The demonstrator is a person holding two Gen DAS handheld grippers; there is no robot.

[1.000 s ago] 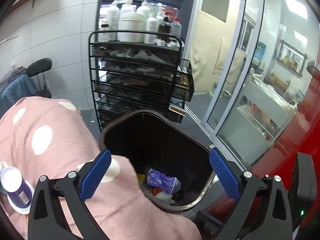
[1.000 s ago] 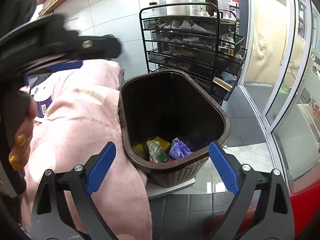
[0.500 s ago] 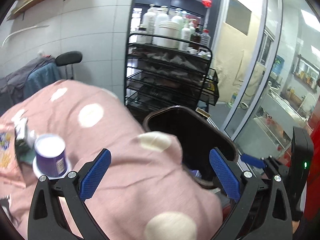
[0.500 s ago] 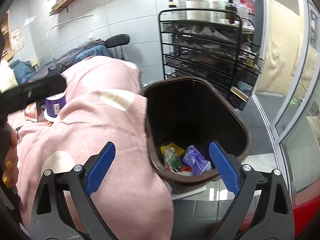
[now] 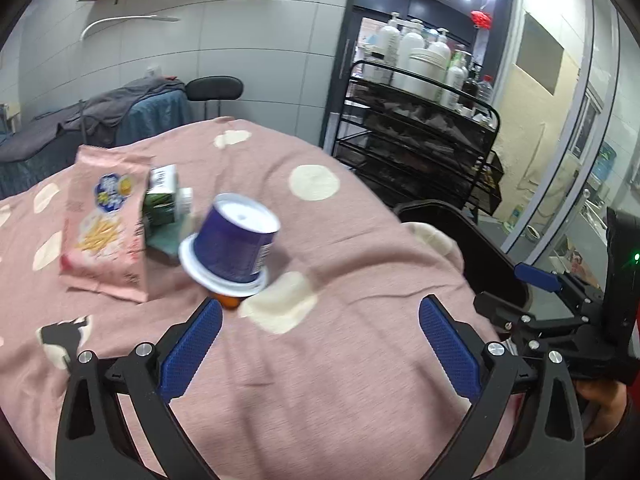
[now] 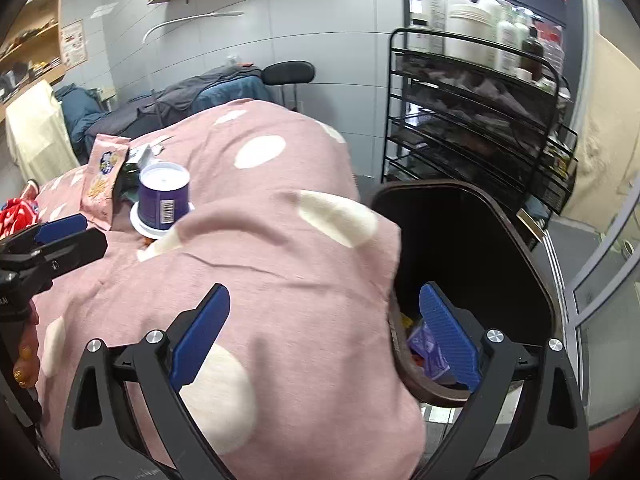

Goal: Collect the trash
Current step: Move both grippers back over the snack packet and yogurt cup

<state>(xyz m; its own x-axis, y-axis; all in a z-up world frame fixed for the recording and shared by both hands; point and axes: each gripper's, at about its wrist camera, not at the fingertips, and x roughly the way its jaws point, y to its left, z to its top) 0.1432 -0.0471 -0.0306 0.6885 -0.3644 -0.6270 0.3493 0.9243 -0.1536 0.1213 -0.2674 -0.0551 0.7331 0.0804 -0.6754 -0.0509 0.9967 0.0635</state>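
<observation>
An upturned purple cup [image 5: 232,246] [image 6: 163,204] with a white rim rests on the pink spotted blanket [image 5: 328,360] [image 6: 280,264]. Beside it lie a pink snack bag [image 5: 104,224] [image 6: 104,178] and a green carton [image 5: 160,196]. My left gripper [image 5: 320,344] is open and empty, just short of the cup. My right gripper [image 6: 324,336] is open and empty, straddling the blanket's edge and the brown bin [image 6: 500,248] [image 5: 460,236]. Purple and yellow wrappers [image 6: 424,344] lie in the bin's bottom.
A black wire rack [image 5: 424,140] [image 6: 472,120] with white bottles stands behind the bin. A glass partition [image 6: 600,272] runs along the right. A black chair [image 5: 214,89] draped with dark clothes is at the back. A red item [image 6: 18,214] lies at the far left.
Both grippers swung left, away from the bin toward the blanket. The purple cup, snack bag and carton have come into the left wrist view. Both grippers stayed open.
</observation>
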